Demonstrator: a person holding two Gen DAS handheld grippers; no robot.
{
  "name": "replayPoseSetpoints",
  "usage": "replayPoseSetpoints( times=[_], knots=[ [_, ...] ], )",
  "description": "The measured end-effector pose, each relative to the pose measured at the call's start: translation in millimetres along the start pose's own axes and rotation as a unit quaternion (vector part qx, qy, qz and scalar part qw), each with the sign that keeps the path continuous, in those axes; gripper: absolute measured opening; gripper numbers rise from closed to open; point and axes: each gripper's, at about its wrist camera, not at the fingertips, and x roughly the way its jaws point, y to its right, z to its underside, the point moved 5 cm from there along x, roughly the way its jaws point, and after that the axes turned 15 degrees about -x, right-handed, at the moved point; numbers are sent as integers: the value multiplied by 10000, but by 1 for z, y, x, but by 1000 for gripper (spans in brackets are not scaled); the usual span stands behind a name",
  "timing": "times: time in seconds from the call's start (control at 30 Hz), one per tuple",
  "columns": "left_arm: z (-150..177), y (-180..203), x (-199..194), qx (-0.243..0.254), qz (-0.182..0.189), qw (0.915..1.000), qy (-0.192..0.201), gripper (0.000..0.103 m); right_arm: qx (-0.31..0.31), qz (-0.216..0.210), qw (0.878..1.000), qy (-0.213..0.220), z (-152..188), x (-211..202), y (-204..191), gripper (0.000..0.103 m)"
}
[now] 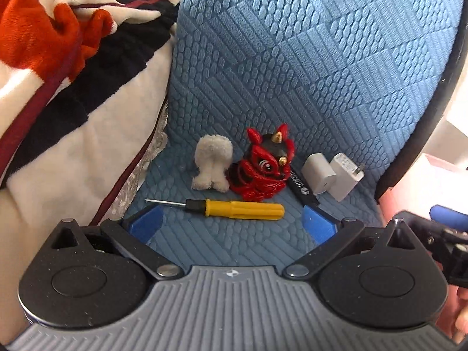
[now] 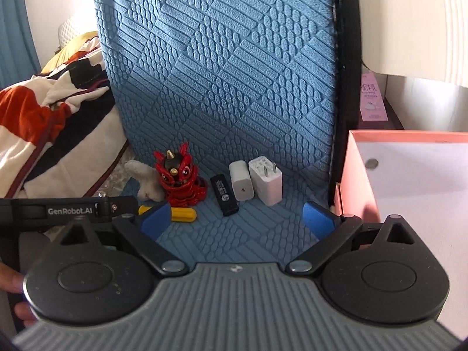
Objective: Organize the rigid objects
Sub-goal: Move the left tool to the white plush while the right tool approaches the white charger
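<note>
Left gripper point(image 1: 232, 223): fingers apart, empty; whole yellow screwdriver point(image 1: 234, 208) visible. Right gripper point(image 2: 237, 221): fingers apart, empty; shows pink box point(image 2: 358, 175), screwdriver half hidden.

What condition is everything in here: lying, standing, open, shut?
Screwdriver: lying flat on the seat.
Red lion figurine: standing upright.
Two white chargers: standing side by side.
Black stick: lying flat.
Pink box: open.
Left gripper: jaws open, empty.
Right gripper: jaws open, empty.
</note>
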Motion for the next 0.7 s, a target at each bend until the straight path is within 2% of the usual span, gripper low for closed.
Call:
replayPoseSetpoints(
  times=[0.3,0.4,0.57,0.7],
  knots=[
    [-12,-6,20,-32,13,10000,38,102,42,3,10000,-24,-10,35,3,98],
    [-16,-7,28,2,29,9998,-217,102,19,64,10000,-48,-12,47,10,98],
    [-26,-6,36,111,-65,9997,-213,102,-3,122,9997,-196,-8,64,20,98],
    [-39,-15,46,114,-309,9991,-251,102,-114,180,9995,-219,-8,79,26,98]
  ],
)
